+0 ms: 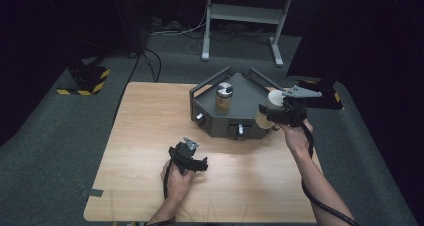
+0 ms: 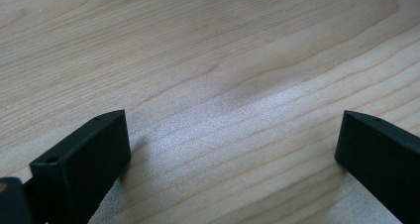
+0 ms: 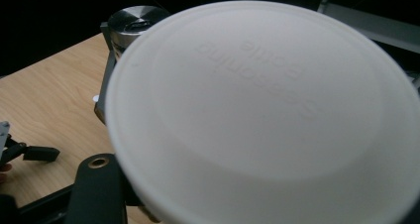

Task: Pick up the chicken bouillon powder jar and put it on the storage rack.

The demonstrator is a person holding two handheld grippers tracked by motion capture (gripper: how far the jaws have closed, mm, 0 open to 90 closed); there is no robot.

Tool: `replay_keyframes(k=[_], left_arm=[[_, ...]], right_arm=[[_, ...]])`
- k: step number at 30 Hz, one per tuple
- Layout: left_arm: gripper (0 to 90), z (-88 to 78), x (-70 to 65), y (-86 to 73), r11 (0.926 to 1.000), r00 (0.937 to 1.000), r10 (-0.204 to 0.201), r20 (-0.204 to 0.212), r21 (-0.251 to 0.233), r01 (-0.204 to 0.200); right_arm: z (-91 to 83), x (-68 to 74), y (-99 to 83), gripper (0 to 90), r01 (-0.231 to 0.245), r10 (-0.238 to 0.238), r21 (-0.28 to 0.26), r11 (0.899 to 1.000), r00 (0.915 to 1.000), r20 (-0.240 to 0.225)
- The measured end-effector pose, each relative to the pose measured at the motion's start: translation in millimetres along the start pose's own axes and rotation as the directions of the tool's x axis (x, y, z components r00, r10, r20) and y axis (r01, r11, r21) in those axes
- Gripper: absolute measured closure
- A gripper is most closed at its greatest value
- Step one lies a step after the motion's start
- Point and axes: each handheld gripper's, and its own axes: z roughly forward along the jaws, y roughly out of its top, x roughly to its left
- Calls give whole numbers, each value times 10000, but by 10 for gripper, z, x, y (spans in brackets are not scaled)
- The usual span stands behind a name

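A pale wooden table (image 1: 150,136) stands on grey carpet in a dark room, with a white-framed desk (image 1: 245,13) behind it and a yellow-and-black striped block (image 1: 85,81) on the floor at the left. On the table's far side sits one dark grey angular rack (image 1: 240,103), holding one amber jar with a silver lid (image 1: 224,97). The right gripper (image 1: 274,113), raised at the rack's right end, is clenched on a second jar with a white lid (image 3: 262,115); the lid's raised lettering reads mirrored and is hard to make out, and the jar's body is largely hidden. The left gripper (image 1: 192,158) rests on the table near the front, jaws spread wide over bare wood. Two grippers, two jars, one rack.
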Motion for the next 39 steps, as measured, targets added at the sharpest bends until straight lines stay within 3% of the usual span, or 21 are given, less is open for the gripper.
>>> replay_keyframes(k=[10, 15, 25, 39], left_arm=[[6, 0, 0, 1, 10000, 10000, 3, 0, 3, -3], [6, 0, -1, -1, 10000, 10000, 2, -8, -9, -2], [6, 0, 0, 1, 10000, 10000, 22, -6, 8, -22], [6, 1, -2, -3, 10000, 10000, -4, -11, -15, 4]], right_arm=[[134, -42, 165, 348, -5, 5, 115, 9999, 10000, 69], [286, -61, 237, 348, -28, 24, 279, 9996, 9999, 132], [503, -97, 284, 349, -269, 257, 483, 9985, 9994, 243], [661, -106, 334, 348, -275, 256, 623, 9977, 9992, 321]])
